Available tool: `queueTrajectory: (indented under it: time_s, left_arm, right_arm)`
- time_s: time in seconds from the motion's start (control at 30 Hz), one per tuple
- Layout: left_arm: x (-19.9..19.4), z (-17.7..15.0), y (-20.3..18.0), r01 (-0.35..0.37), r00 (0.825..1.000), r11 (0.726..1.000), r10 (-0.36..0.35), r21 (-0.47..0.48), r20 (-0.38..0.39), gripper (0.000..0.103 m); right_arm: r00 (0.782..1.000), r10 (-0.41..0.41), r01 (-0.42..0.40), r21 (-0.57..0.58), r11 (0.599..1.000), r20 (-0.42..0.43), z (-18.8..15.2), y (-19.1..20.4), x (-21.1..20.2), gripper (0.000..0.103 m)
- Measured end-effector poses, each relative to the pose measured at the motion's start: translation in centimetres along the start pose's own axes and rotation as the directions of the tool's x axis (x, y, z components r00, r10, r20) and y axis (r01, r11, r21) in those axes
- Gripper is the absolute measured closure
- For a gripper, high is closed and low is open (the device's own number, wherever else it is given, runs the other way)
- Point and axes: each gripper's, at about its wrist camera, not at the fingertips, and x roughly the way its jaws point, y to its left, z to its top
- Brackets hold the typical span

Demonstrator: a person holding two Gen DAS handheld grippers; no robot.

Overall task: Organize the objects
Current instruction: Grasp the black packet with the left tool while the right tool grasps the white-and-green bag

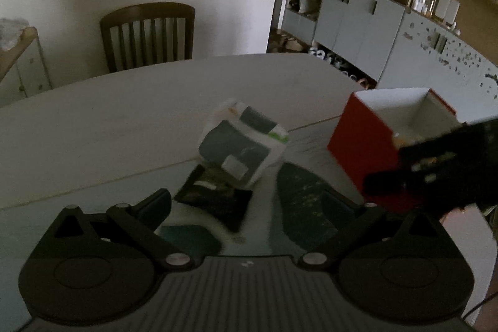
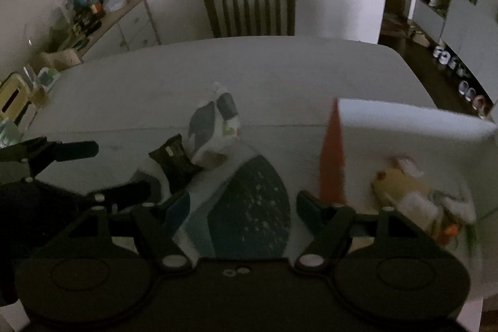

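**Spotter:** What have your jaws got?

**Operator:** Nothing in either. My left gripper (image 1: pixel 249 201) has its jaws spread wide, with only the bench (image 1: pixel 109 120) and the packets showing in the gap. My right gripper (image 2: pixel 242 204) is also well open, and no pad presses on anything.

**Spotter:** Where is the red box?

**Operator:** The red box (image 1: pixel 367 145) stands on the bench, open at the top, white inside. In my right wrist view its red corner (image 2: pixel 332 157) sits just ahead of my right-hand finger (image 2: pixel 311 204); whether they touch I cannot tell. Inside the box lie a few small things (image 2: pixel 414 192), tan, white and orange, too blurred to name.

**Spotter:** And the rest, taking the box as reference?

**Operator:** A white and dark grey packet (image 1: pixel 246 142) lies left of the box, tilted. A small black packet (image 1: pixel 214 198) lies just under it, on its near side, touching it. A dark green patterned pouch (image 1: pixel 305 204) lies flat between that pair and the box, close to me.

**Spotter:** Anything beyond?

**Operator:** A wooden chair (image 1: pixel 149 36) at the bench's far edge, well beyond the box.
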Motion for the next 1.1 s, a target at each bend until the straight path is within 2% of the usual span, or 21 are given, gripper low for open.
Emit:
queueTrajectory:
  time_s: [0.13, 0.27, 0.5, 0.67, 0.9, 1.1]
  left_arm:
    - [1.3, -0.6, 1.4, -0.005, 1.000, 1.000, 0.005, -0.003, -0.008, 0.000]
    - [3.3, -0.9, 2.2, -0.039, 0.998, 0.999, 0.040, 0.016, -0.045, 0.000]
    - [6.2, -0.9, 2.3, -0.072, 0.994, 0.997, 0.072, -0.002, -0.080, 0.000]
    - [8.0, -0.9, 2.0, -0.056, 0.993, 0.998, 0.055, -0.007, -0.101, 0.000]
    - [10.1, -0.7, 1.5, -0.063, 0.992, 0.998, 0.066, 0.026, -0.110, 0.000]
    - [11.3, -1.0, 1.2, -0.055, 0.991, 0.998, 0.059, 0.035, -0.123, 0.000]
  right_arm:
    - [1.000, -0.012, 0.012, -0.026, 1.000, -0.009, 1.6, 0.8, 1.7, 0.028]
    - [0.999, -0.034, 0.032, -0.051, 0.998, -0.024, 2.8, 1.2, 3.9, 0.028]
    - [0.998, -0.049, 0.045, -0.086, 0.995, -0.045, 4.9, 1.4, 7.5, 0.028]
    - [0.996, -0.058, 0.050, -0.114, 0.992, -0.070, 5.8, 1.3, 9.7, 0.028]
    - [0.992, -0.016, 0.009, -0.061, 0.998, -0.124, 7.0, 1.5, 12.8, 0.028]
    - [0.988, 0.006, -0.019, -0.081, 0.996, -0.157, 7.1, 2.8, 14.9, 0.028]
